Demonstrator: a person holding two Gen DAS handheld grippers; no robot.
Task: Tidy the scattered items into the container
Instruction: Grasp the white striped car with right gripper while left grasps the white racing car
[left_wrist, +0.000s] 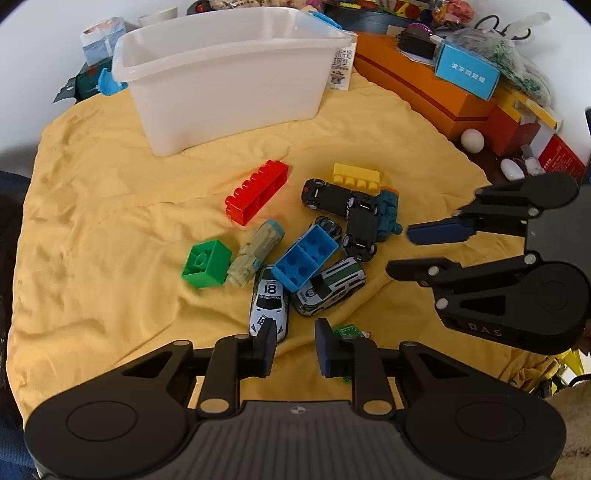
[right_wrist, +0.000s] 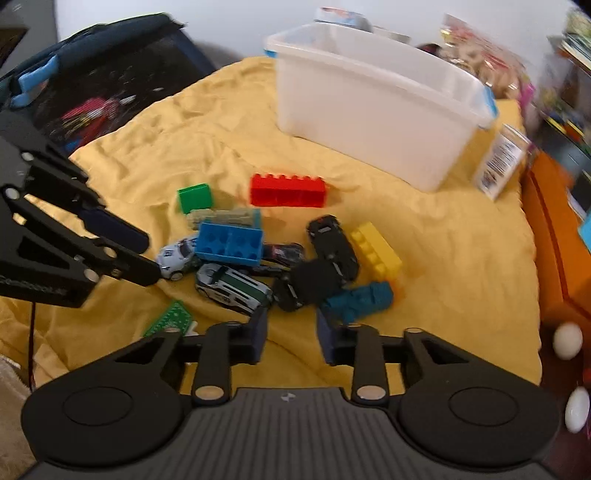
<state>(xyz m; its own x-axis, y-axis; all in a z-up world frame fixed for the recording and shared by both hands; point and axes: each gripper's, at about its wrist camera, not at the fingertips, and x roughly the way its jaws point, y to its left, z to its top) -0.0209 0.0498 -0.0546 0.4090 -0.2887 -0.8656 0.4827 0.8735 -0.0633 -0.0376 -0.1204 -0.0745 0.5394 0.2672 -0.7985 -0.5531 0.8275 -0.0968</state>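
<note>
On the yellow cloth a blue brick half-hides a dark car; left hand-held gripper closed empty, right hand-held gripper slightly parted.

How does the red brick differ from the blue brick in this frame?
The red brick is long and narrow with one row of studs; the blue brick is shorter and wider. The red brick sits studs up, flat on the yellow cloth, apart from the pile; the blue brick is flipped, hollow underside showing, propped on the toy cars. Both are plastic building bricks, still outside the white bin.
</note>
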